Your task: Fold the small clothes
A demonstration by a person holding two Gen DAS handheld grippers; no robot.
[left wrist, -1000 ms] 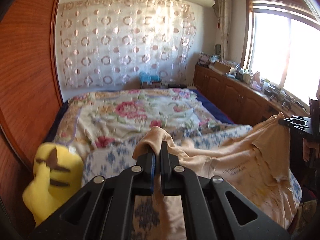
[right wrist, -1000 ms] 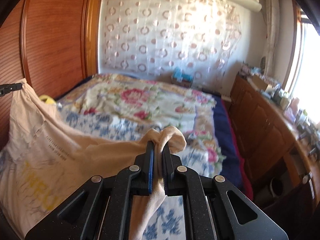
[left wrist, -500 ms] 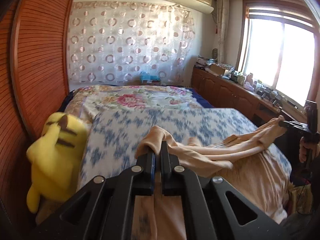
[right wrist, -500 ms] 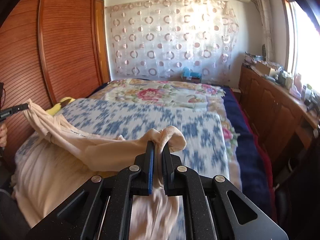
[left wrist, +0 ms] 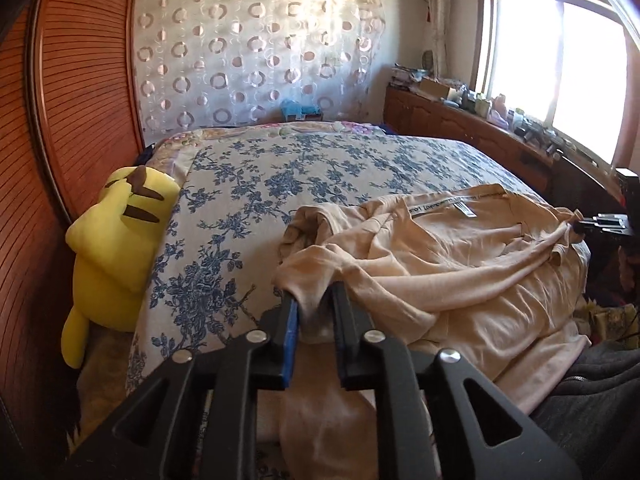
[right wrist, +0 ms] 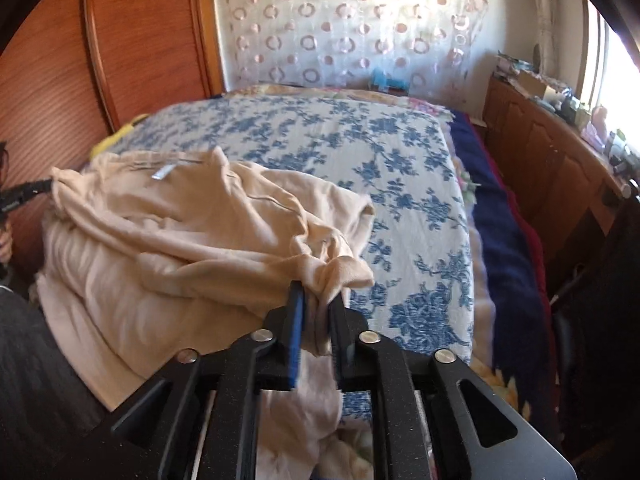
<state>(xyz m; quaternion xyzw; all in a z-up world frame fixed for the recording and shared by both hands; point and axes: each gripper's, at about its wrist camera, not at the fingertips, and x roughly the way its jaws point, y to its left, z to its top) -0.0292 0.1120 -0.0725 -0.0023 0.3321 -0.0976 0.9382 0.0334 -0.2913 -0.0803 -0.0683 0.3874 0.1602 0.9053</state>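
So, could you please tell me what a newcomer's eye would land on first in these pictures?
Probably the beige shirt, lying rumpled across the near end of the blue-flowered bedspread, with the left gripper and right gripper at its corners, jaws opening with cloth between them. Next, the yellow plush toy wedged between the bed and the wooden wardrobe.

Soft matt knit on the beige shirt (left wrist: 460,272), thin and wrinkly, with a smoother woven label (left wrist: 448,204) at the neck. Flat-woven cotton look on the blue-flowered bedspread (left wrist: 320,168), no shine at all. Fuzzy plush on the yellow toy (left wrist: 116,240). Grainy matt black plastic on the left tool (left wrist: 314,312) and right tool (right wrist: 318,312), plus shiny little metal rivets (left wrist: 256,336). Glossy ribbed wood on the wardrobe doors (left wrist: 84,92). Sheer, slightly shimmery fabric on the curtain (left wrist: 256,52).
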